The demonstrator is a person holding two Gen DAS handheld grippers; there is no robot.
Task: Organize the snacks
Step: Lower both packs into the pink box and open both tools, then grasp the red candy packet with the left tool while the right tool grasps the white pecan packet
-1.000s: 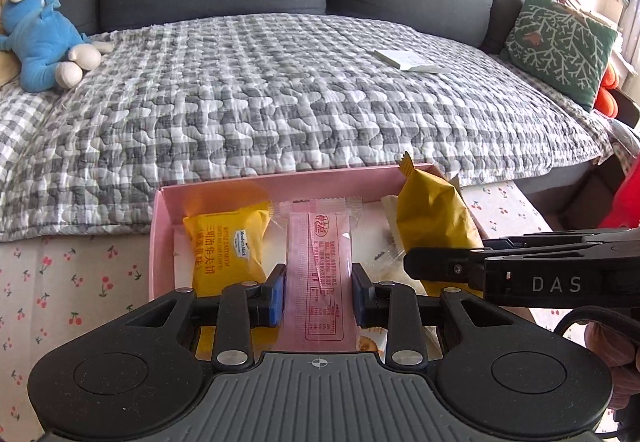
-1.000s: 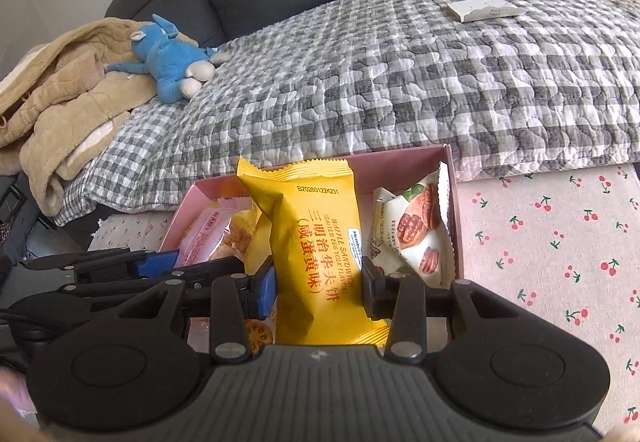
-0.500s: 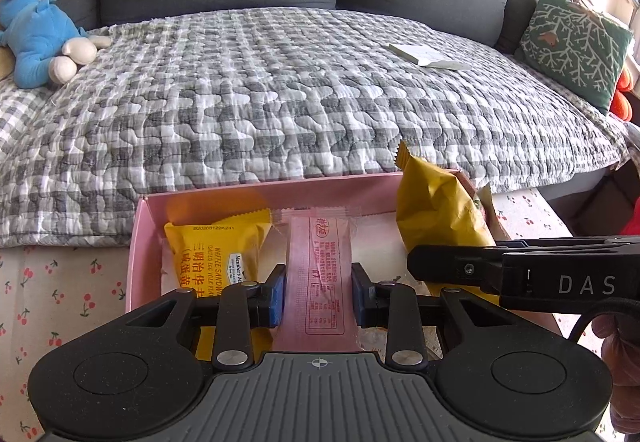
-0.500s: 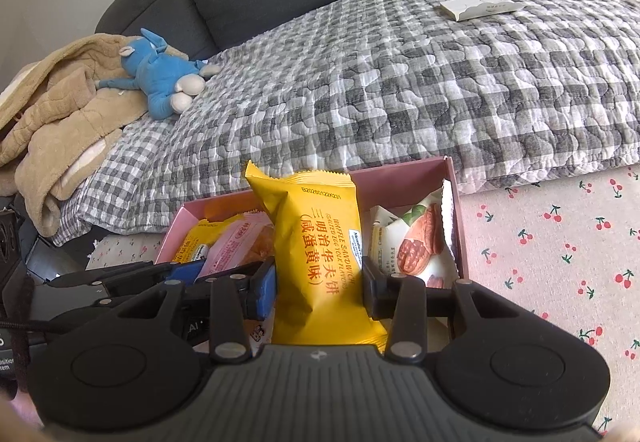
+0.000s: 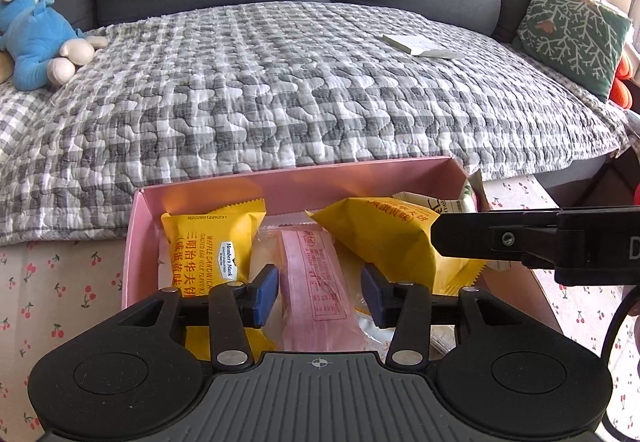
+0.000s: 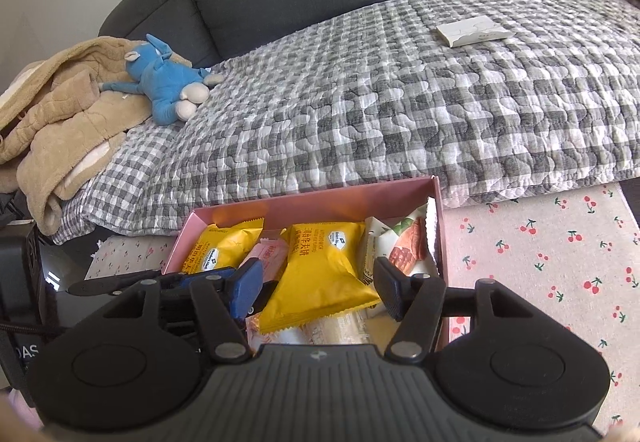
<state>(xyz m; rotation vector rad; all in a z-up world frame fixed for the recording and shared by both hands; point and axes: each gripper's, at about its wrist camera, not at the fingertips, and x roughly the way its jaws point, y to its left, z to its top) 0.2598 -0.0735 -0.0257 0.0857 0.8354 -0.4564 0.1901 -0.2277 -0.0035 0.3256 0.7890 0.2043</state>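
Two grippers hang over your pink box (image 5: 208, 198) on the cherry-print counter (image 6: 540, 274). Right gripper (image 6: 316, 288) is opening, its fingers clear of the tilted yellow pack (image 6: 324, 274), which could slide onto its neighbours. Left gripper (image 5: 318, 296) is opening too, fingers straddling the pink wafer (image 5: 316, 282); withdrawing carelessly could drag it out.

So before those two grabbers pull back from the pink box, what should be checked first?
1. Left hand-held gripper jaws opening, clear of the pink foil snack packet: ok.
2. Right hand-held gripper jaws opening, clear of the yellow waffle snack packet: ok.
3. Both packets lying inside the pink cardboard box: ok.
4. Second yellow waffle packet inside the box: ok.
5. Room under the packets: cannot tell.
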